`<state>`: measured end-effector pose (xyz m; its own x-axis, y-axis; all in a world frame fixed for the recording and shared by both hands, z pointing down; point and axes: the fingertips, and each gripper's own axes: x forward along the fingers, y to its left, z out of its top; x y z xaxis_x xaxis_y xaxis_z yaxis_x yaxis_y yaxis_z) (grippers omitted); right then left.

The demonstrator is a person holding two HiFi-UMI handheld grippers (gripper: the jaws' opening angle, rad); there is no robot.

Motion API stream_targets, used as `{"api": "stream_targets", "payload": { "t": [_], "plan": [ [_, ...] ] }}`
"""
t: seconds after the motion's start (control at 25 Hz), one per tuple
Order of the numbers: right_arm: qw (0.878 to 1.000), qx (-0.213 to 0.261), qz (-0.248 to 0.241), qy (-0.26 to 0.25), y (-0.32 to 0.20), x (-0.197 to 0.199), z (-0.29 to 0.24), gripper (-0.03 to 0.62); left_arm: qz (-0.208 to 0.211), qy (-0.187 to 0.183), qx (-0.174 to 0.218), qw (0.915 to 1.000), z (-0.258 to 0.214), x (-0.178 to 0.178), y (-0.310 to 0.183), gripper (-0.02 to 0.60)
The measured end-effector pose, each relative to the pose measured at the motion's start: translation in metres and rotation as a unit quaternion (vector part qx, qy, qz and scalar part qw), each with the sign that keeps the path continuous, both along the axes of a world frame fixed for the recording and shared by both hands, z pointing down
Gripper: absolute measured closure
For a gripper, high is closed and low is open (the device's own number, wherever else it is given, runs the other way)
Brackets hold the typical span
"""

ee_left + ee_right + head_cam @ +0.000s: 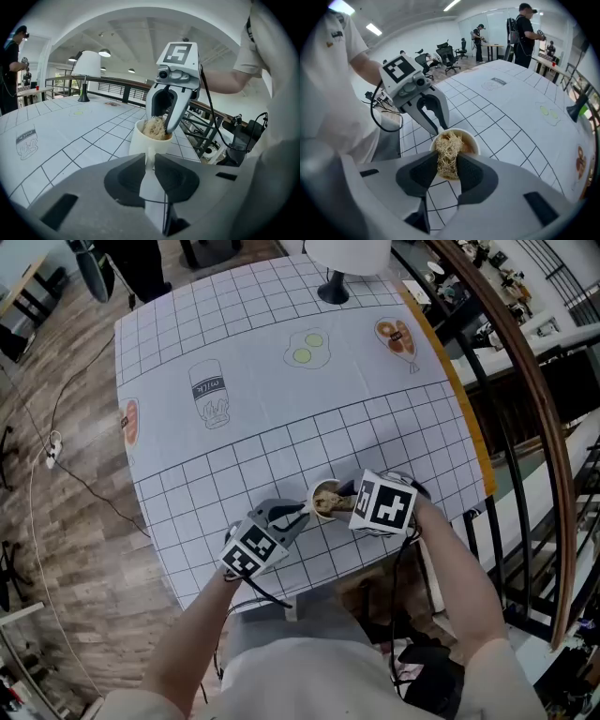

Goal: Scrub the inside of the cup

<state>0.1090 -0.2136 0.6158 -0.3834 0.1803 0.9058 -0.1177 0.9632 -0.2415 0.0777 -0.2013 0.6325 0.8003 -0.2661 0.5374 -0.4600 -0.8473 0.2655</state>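
A small white cup [325,500] stands on the checked tablecloth near the table's front edge. My left gripper [298,515] is shut on the cup's handle [149,161], which shows pinched between the jaws in the left gripper view. My right gripper [339,503] points steeply down over the cup's mouth and is shut on a tan fibrous scrubber [447,153]. The wad reaches down into the cup [471,141], whose inside looks brownish. In the left gripper view the scrubber [154,128] sits at the rim between the right gripper's fingers [174,117].
The table [281,399] carries a grid cloth printed with a milk bottle [209,393] and eggs [307,348]. A white lamp [342,261] stands at the far edge. A curved railing [525,381] runs along the right. People stand far off in the room.
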Motion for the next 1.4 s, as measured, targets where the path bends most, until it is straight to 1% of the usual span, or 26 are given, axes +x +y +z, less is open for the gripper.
{"api": "stream_targets", "payload": {
  "t": [0.08, 0.2, 0.32, 0.4, 0.48, 0.52, 0.64, 0.72, 0.8, 0.92, 1.04, 1.12, 1.24, 1.32, 1.4],
  "plan": [
    [1.000, -0.022, -0.003, -0.015, 0.005, 0.004, -0.007, 0.474, -0.001, -0.006, 0.000, 1.0000, 0.001, -0.001, 0.000, 0.520],
    [0.999, -0.030, 0.010, -0.039, 0.008, 0.007, -0.022, 0.474, 0.006, -0.023, 0.008, 0.9997, 0.001, -0.001, 0.000, 0.518],
    [0.996, -0.040, 0.044, -0.067, 0.008, 0.010, -0.040, 0.474, 0.012, -0.031, 0.006, 0.9994, 0.002, -0.001, 0.001, 0.518],
    [0.991, -0.050, 0.076, -0.095, 0.008, 0.012, -0.054, 0.474, 0.022, -0.040, 0.009, 0.9989, 0.001, 0.000, 0.003, 0.518],
    [0.983, -0.055, 0.117, -0.131, 0.007, 0.013, -0.071, 0.473, 0.028, -0.037, 0.018, 0.9988, -0.005, 0.000, 0.006, 0.518],
    [0.977, -0.053, 0.142, -0.151, 0.005, 0.015, -0.079, 0.472, 0.023, -0.026, 0.021, 0.9992, -0.011, 0.001, 0.007, 0.518],
    [0.952, -0.047, 0.218, -0.210, -0.001, 0.019, -0.100, 0.470, -0.016, 0.010, 0.024, 0.9995, -0.032, -0.006, 0.002, 0.518],
    [0.939, -0.039, 0.250, -0.235, -0.001, 0.021, -0.111, 0.468, -0.041, 0.024, 0.030, 0.9984, -0.044, -0.014, -0.002, 0.518],
    [0.928, -0.028, 0.274, -0.250, 0.006, 0.026, -0.121, 0.468, -0.059, 0.029, 0.037, 0.9971, -0.058, -0.019, 0.003, 0.520],
    [0.910, 0.003, 0.308, -0.275, 0.006, 0.027, -0.136, 0.468, -0.080, 0.039, 0.060, 0.9942, -0.085, -0.029, 0.001, 0.529],
    [0.896, 0.048, 0.328, -0.295, 0.002, 0.023, -0.152, 0.468, -0.101, 0.063, 0.094, 0.9884, -0.119, -0.042, -0.009, 0.547],
    [0.887, 0.081, 0.337, -0.305, 0.003, 0.021, -0.168, 0.468, -0.111, 0.072, 0.120, 0.9840, -0.145, -0.047, -0.011, 0.549],
    [0.872, 0.155, 0.343, -0.314, 0.001, 0.018, -0.196, 0.467, -0.119, 0.087, 0.158, 0.9763, -0.187, -0.051, -0.014, 0.555],
    [0.858, 0.203, 0.347, -0.319, -0.002, 0.016, -0.216, 0.467, -0.125, 0.103, 0.180, 0.9704, -0.215, -0.054, -0.017, 0.560],
    [0.845, 0.241, 0.348, -0.326, -0.003, 0.011, -0.237, 0.467, -0.130, 0.123, 0.192, 0.9650, -0.241, -0.059, -0.018, 0.563]
  ]
}}
